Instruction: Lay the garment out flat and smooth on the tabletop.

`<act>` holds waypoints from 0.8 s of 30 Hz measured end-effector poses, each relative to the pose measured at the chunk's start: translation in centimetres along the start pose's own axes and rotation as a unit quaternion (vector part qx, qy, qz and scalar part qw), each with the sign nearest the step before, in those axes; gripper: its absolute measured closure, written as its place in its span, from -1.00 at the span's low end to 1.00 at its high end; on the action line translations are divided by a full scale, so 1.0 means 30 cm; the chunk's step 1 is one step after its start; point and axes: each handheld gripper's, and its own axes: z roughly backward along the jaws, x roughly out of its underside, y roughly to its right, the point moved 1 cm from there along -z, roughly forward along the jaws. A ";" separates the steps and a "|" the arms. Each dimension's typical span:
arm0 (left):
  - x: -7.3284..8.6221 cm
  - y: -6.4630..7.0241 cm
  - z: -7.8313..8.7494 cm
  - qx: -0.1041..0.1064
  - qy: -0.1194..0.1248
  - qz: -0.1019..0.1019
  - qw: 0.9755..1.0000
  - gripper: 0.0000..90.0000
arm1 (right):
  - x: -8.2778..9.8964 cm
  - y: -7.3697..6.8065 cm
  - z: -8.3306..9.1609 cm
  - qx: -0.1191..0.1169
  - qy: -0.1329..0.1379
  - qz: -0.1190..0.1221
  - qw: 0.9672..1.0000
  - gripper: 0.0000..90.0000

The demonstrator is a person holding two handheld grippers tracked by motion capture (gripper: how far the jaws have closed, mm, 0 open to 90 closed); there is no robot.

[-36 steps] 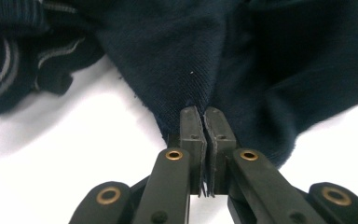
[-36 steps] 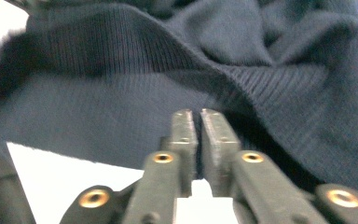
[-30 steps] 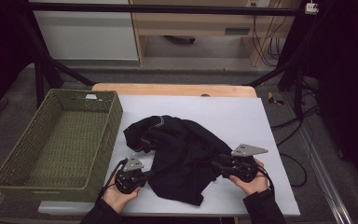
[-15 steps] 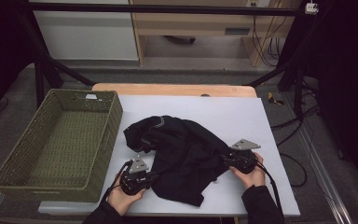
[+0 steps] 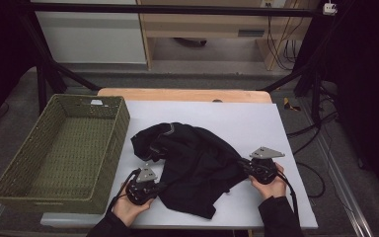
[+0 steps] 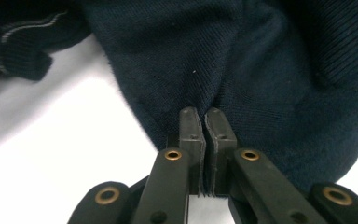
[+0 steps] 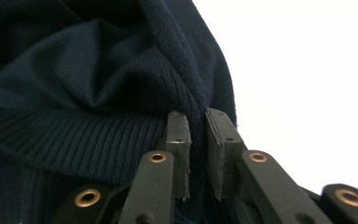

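Gripping the dark knitted garment (image 5: 192, 165) at two edges appears to be the step in hand, likely ahead of a lift or spread. The garment is seen crumpled at the centre of the white table (image 5: 256, 118) in the high view, with the green woven basket (image 5: 54, 148) at the left of the frame, apart from it.

In the left gripper view, the left gripper (image 6: 206, 122) is seen pinched nearly shut on a thin fold of fabric at the lower centre of the frame. In the right gripper view, the right gripper (image 7: 197, 123) has just been closing, and a thicker ridge of knit near the ribbed hem is now clamped between its jaws, with a narrow gap kept by the cloth.

For the step to go well, both bites should be checked as deep enough before any pull is made; the left hold looks shallow and could slip. A slow, even lift of both hands is advised, so that the garment is drawn taut between them without being dragged off the table's lower edge.
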 end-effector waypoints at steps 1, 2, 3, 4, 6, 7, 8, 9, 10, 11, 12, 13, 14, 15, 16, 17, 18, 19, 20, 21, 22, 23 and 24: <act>-0.001 -0.004 0.009 -0.003 0.001 0.002 1.000 0.94 | -0.004 0.003 0.012 -0.004 0.001 -0.004 1.000 0.80; -0.003 -0.010 0.020 -0.008 0.004 0.004 1.000 0.94 | -0.008 0.006 0.024 -0.009 0.004 -0.008 1.000 0.80; -0.006 -0.017 0.033 -0.013 0.007 0.008 1.000 0.94 | -0.013 0.011 0.038 -0.012 0.007 -0.011 1.000 0.80; -0.007 -0.025 0.046 -0.019 0.010 0.013 1.000 0.94 | -0.019 0.015 0.054 -0.017 0.010 -0.016 1.000 0.80; -0.005 -0.045 0.068 -0.036 0.013 0.025 0.999 0.94 | -0.029 0.026 0.084 -0.026 0.018 -0.027 0.999 0.81; -0.002 -0.056 0.075 -0.040 0.013 0.034 0.999 0.94 | -0.032 0.030 0.097 -0.028 0.020 -0.033 0.999 0.81; 0.002 -0.065 0.077 -0.040 0.014 0.042 0.998 0.94 | -0.034 0.036 0.105 -0.029 0.021 -0.035 0.999 0.80; 0.006 -0.070 0.074 -0.039 0.010 0.047 0.998 0.94 | -0.033 0.042 0.108 -0.035 0.015 -0.042 0.998 0.80; 0.009 -0.071 0.067 -0.038 0.006 0.050 0.998 0.94 | -0.029 0.046 0.105 -0.035 0.007 -0.046 0.998 0.80; 0.011 -0.069 0.059 -0.039 0.001 0.046 0.998 0.94 | -0.022 0.050 0.095 -0.037 -0.004 -0.047 0.998 0.79; 0.012 -0.066 0.052 -0.042 -0.003 0.040 0.998 0.94 | -0.013 0.051 0.079 -0.041 -0.028 -0.050 0.998 0.77; 0.013 -0.064 0.048 -0.042 -0.005 0.035 0.998 0.94 | -0.003 0.049 0.061 -0.044 -0.049 -0.044 0.997 0.75; 0.013 -0.063 0.047 -0.041 -0.003 0.031 0.999 0.94 | 0.007 0.046 0.045 -0.053 -0.066 -0.042 0.996 0.73; 0.013 -0.064 0.048 -0.038 -0.001 0.029 0.999 0.94 | 0.014 0.041 0.033 -0.062 -0.081 -0.038 0.994 0.71; 0.015 -0.066 0.049 -0.035 0.003 0.029 0.999 0.93 | 0.017 0.037 0.026 -0.066 -0.086 -0.031 0.994 0.66; 0.016 -0.069 0.048 -0.031 0.008 0.030 0.999 0.93 | 0.016 0.032 0.024 -0.068 -0.087 -0.026 0.994 0.56; 0.018 -0.071 0.047 -0.028 0.011 0.031 0.999 0.92 | 0.012 0.029 0.027 -0.069 -0.080 -0.024 0.994 0.47; 0.020 -0.072 0.043 -0.026 0.013 0.033 0.999 0.92 | 0.006 0.027 0.034 -0.069 -0.067 -0.022 0.995 0.38; 0.021 -0.071 0.040 -0.025 0.014 0.034 0.999 0.92 | -0.002 0.026 0.042 -0.069 -0.049 -0.021 0.996 0.26; 0.021 -0.068 0.038 -0.024 0.016 0.030 0.999 0.92 | -0.012 0.025 0.051 -0.068 -0.031 -0.018 0.997 0.16; 0.020 -0.064 0.036 -0.025 0.018 0.026 0.999 0.92 | -0.023 0.023 0.058 -0.066 -0.014 -0.018 0.998 0.10; 0.019 -0.060 0.034 -0.027 0.018 0.024 0.999 0.92 | -0.035 0.021 0.063 -0.065 -0.001 -0.019 0.998 0.02; 0.018 -0.056 0.031 -0.028 0.018 0.022 0.999 0.92 | -0.046 0.019 0.060 -0.061 0.015 -0.013 0.998 -0.04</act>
